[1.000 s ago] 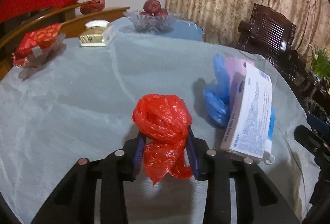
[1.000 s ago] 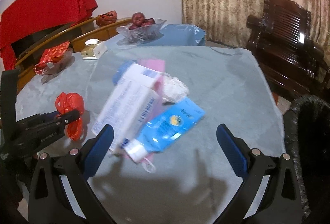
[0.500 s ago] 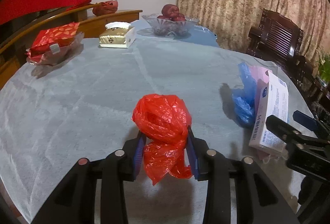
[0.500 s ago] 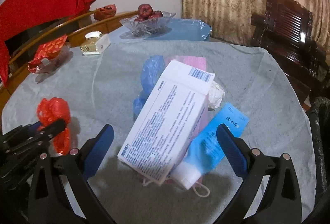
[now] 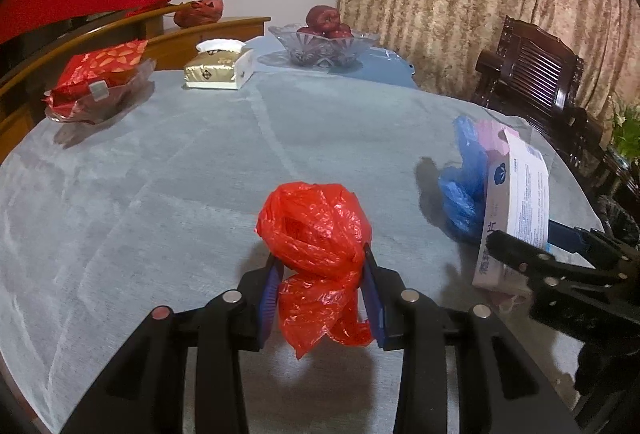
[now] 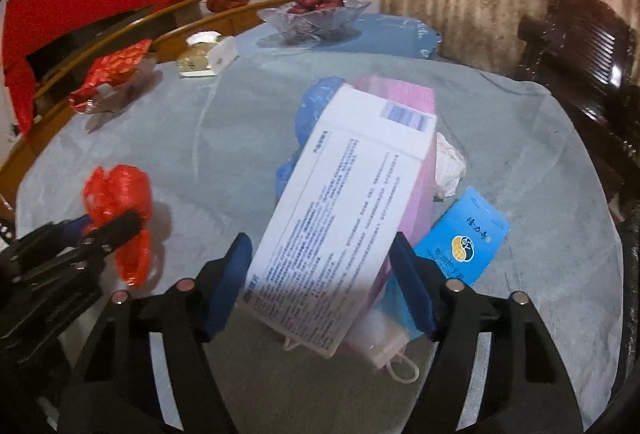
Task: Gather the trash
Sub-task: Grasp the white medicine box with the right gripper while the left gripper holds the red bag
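Two grabs going: left gripper clamps the crumpled red plastic bag low centre, right gripper jaws closing around the white carton mid-frame (pads not clearly pressing), so both trash items lift together.

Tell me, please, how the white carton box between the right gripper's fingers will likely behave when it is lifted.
The white carton box has flat faces and sharp edges, so it probably stays stiff. The right gripper is closing across its near end only, so the long far end may sag or swing. It lies on a blue tube and a pink packet, which might shift.
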Motion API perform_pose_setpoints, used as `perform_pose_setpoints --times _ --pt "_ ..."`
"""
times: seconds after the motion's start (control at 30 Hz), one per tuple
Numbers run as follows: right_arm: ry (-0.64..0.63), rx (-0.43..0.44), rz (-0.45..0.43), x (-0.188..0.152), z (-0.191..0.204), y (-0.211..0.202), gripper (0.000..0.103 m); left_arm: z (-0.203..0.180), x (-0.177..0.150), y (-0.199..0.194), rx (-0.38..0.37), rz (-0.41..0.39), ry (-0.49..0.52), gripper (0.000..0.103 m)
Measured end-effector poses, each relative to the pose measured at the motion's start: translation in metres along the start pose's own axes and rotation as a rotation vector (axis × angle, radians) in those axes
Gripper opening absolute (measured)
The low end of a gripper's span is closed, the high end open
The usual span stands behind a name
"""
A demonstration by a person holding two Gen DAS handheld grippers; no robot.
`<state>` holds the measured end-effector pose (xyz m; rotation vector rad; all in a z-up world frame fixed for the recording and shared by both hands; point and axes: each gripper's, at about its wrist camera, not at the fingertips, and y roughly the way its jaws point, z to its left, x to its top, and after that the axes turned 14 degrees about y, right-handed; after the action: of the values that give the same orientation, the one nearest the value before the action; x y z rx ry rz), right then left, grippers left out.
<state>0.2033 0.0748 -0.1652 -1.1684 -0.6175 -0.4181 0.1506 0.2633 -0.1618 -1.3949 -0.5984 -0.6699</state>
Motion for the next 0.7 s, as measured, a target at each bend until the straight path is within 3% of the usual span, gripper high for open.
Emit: perform_pose_setpoints --times 0.3,0.7 --pt "-0.016 0.070 -0.005 0.000 -0.010 -0.036 0.061 -0.020 0.005 -0.009 -0.031 -0.019 0.023 0.037" --pt "0.006 0.098 -0.069 0.004 -0.041 -0.090 0.061 -0.066 0.020 -0.032 -0.094 -0.077 0.068 0.037"
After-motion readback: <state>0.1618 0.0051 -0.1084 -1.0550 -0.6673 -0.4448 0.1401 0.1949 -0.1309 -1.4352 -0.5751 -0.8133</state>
